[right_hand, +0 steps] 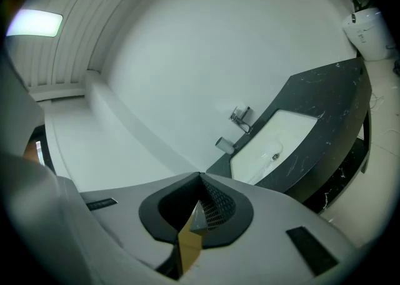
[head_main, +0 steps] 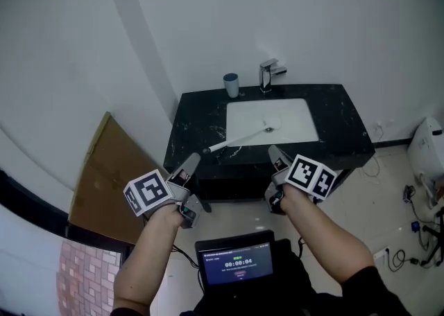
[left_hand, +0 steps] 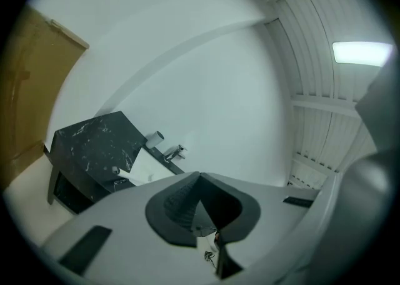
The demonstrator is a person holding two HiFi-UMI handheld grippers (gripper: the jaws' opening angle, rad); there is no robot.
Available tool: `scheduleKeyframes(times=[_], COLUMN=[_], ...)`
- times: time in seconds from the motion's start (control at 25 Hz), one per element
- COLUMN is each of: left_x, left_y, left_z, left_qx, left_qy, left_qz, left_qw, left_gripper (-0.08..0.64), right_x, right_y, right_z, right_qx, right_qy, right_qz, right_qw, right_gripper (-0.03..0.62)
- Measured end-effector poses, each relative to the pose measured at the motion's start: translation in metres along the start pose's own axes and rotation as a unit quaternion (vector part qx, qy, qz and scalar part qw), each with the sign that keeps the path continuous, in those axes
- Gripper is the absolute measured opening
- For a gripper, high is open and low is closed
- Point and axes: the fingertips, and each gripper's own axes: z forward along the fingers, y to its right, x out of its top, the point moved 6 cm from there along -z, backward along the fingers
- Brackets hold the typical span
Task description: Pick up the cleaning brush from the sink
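Against the white wall stands the black marbled desk (head_main: 333, 110), and sunk in its top is the white sink (head_main: 295, 126), with a tap (head_main: 269, 74) behind it and a small grey cup (head_main: 231, 85) just beside the tap. A brown board (head_main: 104, 176) leans on the wall to the left, well apart from all this.

Nearer the camera, both arms reach out about level toward the front edge of the desk. The left claw (head_main: 189, 165) and the right claw (head_main: 276, 155) are both short of the desk, with floor below them. In each gripper view the two jaws meet at their tips with nothing between them, so both claws are closed and empty.

The cleaning brush (head_main: 239, 139) is white and long-handled. Its head end lies in the sink near the front of the basin, and its handle slants out over the rim and across the dark top, the free end close to the desk's front edge, on the left claw's side. Neither claw touches it.

By my reading the task is at its very start: only the approach is in hand. Everything that counts is left to do. A claw must close in on the handle, part its jaws, clamp them round it, and lift the brush clear of the sink. The handle end on the rim looks the easiest place to take it.
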Motion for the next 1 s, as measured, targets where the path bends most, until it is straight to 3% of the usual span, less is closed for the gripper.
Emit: scheduleKeyframes(times=[0.2,0.4,0.6,0.68,0.8,0.96,1.0], left_x=[0.073,0.128,0.187,0.205,0.225,0.251,0.255], left_y=[-0.056,-0.107,-0.146,-0.163,-0.190,-0.235,-0.249], left_z=[0.039,0.104,0.164,0.186,0.221,0.267,0.275], left_qx=[-0.034,-0.020,-0.007,-0.002,-0.009,-0.005,0.002], left_qy=[-0.027,-0.053,-0.082,-0.103,-0.154,-0.184,-0.194], left_qz=[0.036,0.050,0.122,0.159,0.224,0.263,0.272], left_qw=[0.9984,0.9971,0.9892,0.9819,0.9624,0.9471,0.9425], left_gripper=[0.000,0.000,0.000,0.000,0.000,0.000,0.000], right_x=[-0.009,0.017,0.042,0.044,0.039,0.034,0.026], right_y=[-0.008,0.007,0.018,0.031,0.055,0.075,0.080], right_z=[0.081,0.165,0.240,0.262,0.295,0.341,0.351], right_qx=[-0.024,-0.052,-0.087,-0.122,-0.183,-0.248,-0.263], right_qy=[0.002,0.025,0.031,0.027,0.004,0.002,-0.004], right_qz=[-0.015,-0.015,-0.008,0.003,0.010,0.016,0.023], right_qw=[1.000,0.998,0.996,0.992,0.983,0.969,0.964], right_gripper=[0.002,0.002,0.002,0.002,0.002,0.002,0.032])
